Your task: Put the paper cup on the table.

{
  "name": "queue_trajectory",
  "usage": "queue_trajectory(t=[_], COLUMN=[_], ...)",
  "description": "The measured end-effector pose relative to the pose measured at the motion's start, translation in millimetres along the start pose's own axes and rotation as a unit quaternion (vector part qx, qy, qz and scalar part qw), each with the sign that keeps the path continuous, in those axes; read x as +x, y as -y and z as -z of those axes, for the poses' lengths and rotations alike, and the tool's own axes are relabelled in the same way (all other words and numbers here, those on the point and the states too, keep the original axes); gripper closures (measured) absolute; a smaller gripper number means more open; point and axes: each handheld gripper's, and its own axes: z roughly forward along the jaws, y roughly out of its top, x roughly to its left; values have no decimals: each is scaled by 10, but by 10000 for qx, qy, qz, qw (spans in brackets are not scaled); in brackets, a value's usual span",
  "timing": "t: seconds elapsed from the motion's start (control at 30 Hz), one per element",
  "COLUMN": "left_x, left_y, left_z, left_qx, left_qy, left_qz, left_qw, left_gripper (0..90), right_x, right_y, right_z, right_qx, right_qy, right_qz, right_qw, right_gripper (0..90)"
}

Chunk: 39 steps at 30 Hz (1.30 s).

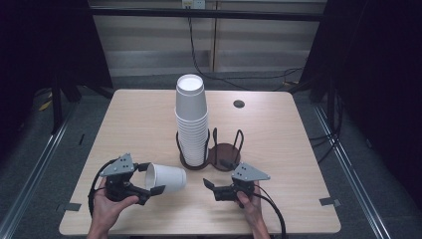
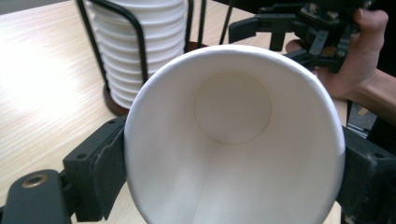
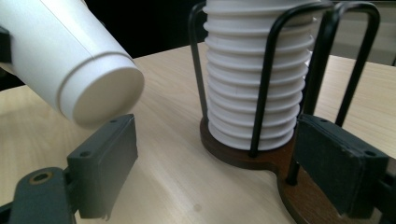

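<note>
White cup point(image 1: 166, 178): lies sideways between the pads of the left gripper point(image 1: 152, 178), clamped at the rim, above the table point(image 1: 129, 129).
Right gripper point(image 1: 209, 185): jaws wide, nothing held, facing the cup's base.
Grip advice: squeeze lightly; thin walls probably buckle.
Holder point(image 1: 225, 155): empty bay beside the stack point(image 1: 191, 122); likely destination, lower upright.

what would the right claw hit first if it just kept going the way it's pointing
Probably the bottom of the white cup that the left claw holds on its side. The right claw stands open and aims left at it. The cup holder lies to one side. Depth is hard to judge, so it might pass just under the cup.
</note>
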Motion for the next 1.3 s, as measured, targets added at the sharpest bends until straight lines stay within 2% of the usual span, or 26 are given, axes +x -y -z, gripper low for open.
queue_trajectory(t=[0.17, 0.33, 0.47, 0.57, 0.7, 0.77, 0.93, 1.03, 1.1, 1.23, 1.3], left_x=[57, 104, 171, 212, 267, 299, 369, 435, 480, 544, 575], left_y=[-1, -24, -38, -69, -99, -120, -190, -226, -249, -316, -347], left_z=[35, 61, 83, 103, 132, 152, 182, 174, 159, 144, 132], left_qx=[122, 245, 424, 556, 588, 700, 842, 987, 1078, 1359, 1388], left_qy=[-94, -104, -235, -292, -325, -398, -453, -497, -543, -698, -697], left_qz=[113, 123, 196, 168, 209, 196, 214, 253, 254, 219, 252], left_qw=[9998, 9996, 9986, 9979, 9975, 9966, 9952, 9936, 9924, 9880, 9876], left_gripper=[119, 119, 118, 118, 116, 116, 115, 113, 112, 109, 108], right_x=[9, 8, 25, 31, 52, 69, 69, 79, 64, 58, 57], right_y=[30, 31, 84, 107, 119, 132, 174, 171, 172, 171, 171], right_z=[11, 1, -19, -7, 12, 29, 93, 86, 89, 86, 86], right_qx=[-194, -434, -586, -672, -742, -850, -1242, -1220, -1221, -1203, -1202], right_qy=[211, 397, 587, 621, 632, 639, 719, 701, 681, 659, 658], right_qz=[27, 27, 95, 57, 131, 233, 173, 254, 170, 136, 132], right_qw=[9996, 9983, 9965, 9958, 9952, 9941, 9895, 9897, 9900, 9905, 9905], right_gripper=[142, 144, 160, 160, 160, 159, 138, 139, 141, 151, 151])
